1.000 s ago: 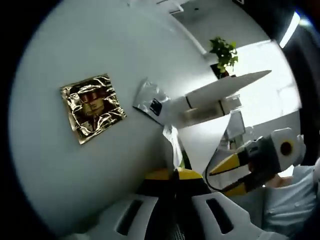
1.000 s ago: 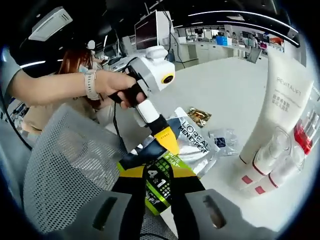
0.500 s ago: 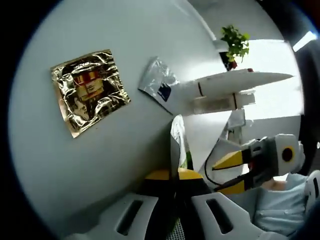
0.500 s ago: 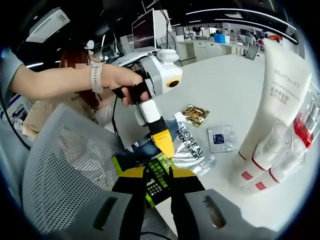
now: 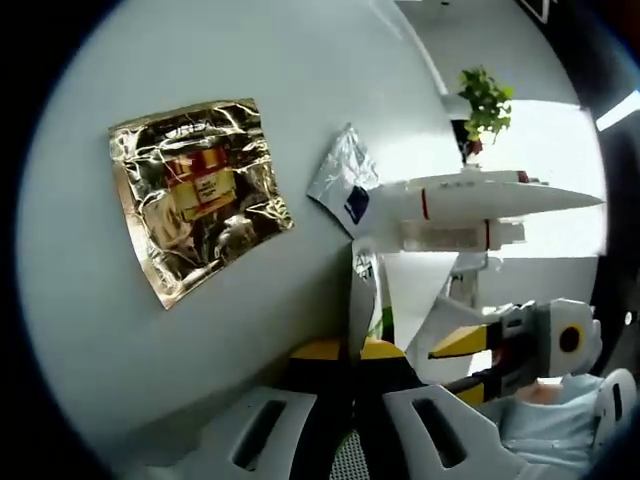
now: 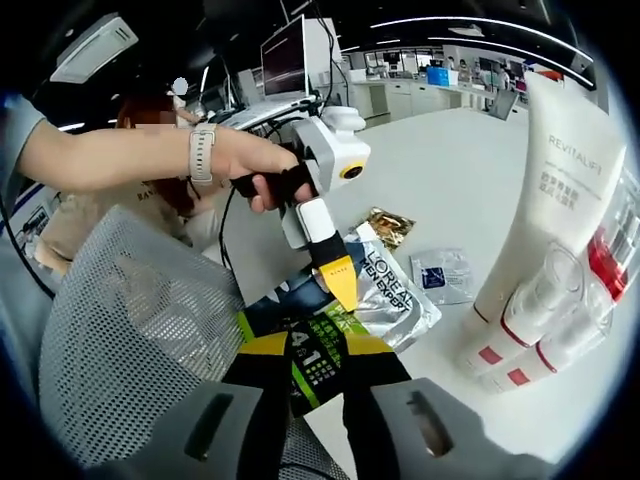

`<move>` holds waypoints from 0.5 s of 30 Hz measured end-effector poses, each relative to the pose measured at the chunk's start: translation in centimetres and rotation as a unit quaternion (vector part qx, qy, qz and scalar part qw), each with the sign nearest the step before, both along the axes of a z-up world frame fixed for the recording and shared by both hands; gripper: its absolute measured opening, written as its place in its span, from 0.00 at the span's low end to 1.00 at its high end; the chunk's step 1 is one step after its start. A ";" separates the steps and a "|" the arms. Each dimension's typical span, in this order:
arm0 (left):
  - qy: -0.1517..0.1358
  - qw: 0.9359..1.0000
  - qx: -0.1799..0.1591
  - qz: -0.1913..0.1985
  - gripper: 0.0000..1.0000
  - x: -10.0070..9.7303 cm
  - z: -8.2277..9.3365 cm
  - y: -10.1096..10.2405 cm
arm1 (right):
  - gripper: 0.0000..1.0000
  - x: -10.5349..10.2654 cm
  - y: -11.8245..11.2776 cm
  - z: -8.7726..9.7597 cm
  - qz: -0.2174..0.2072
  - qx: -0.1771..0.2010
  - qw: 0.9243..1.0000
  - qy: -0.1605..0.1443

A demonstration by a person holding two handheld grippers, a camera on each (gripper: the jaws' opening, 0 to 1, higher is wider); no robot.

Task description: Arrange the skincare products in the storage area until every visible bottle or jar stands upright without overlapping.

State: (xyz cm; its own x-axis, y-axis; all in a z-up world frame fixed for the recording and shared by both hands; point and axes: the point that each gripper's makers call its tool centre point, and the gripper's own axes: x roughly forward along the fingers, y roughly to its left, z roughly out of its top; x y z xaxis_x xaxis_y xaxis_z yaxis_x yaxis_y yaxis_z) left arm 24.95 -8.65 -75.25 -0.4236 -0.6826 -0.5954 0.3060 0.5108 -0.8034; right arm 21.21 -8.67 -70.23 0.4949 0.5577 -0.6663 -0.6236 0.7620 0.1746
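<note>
My left gripper (image 5: 352, 345) is shut on the edge of a silver L'Oréal sachet (image 5: 360, 290), which rises thin between its jaws. In the right gripper view a hand with a watch holds that left gripper (image 6: 342, 285) on the silver sachet (image 6: 395, 290). My right gripper (image 6: 315, 345) is shut on a green and black sachet (image 6: 318, 368). A tall white Revitalift tube (image 6: 555, 190) stands upright at the right, with small clear red-capped bottles (image 6: 545, 335) beside it. A gold sachet (image 5: 200, 195) and a small silver sachet (image 5: 345, 185) lie flat on the white table (image 5: 120, 330).
A grey mesh chair (image 6: 130, 350) stands at the table's near edge, under my right gripper. A dark blue packet (image 6: 275, 295) lies under the green one. A potted plant (image 5: 485, 105) stands beyond the table. The right gripper (image 5: 470, 355) reaches into the left gripper view.
The left gripper's camera has come closer to the gold sachet, which now looks larger. In the right gripper view the left gripper and its silver sachet have shifted slightly right.
</note>
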 end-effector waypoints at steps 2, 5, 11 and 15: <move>0.001 1.000 -0.001 0.012 0.00 0.6 0.0 -0.2 | 0.20 0.2 0.0 -0.5 -0.001 -0.005 1.000 0.001; 0.005 1.000 -0.002 0.017 0.00 1.0 0.0 -0.3 | 0.21 0.3 -0.2 -1.0 -0.002 -0.016 1.000 0.005; -0.003 1.000 0.000 0.023 0.00 1.6 0.1 -0.7 | 0.21 0.8 -0.8 -2.9 0.016 -0.072 0.997 0.005; -0.010 0.999 -0.002 0.030 0.00 2.2 0.2 -1.1 | 0.22 1.4 -1.1 -3.3 0.017 -0.085 0.996 -0.001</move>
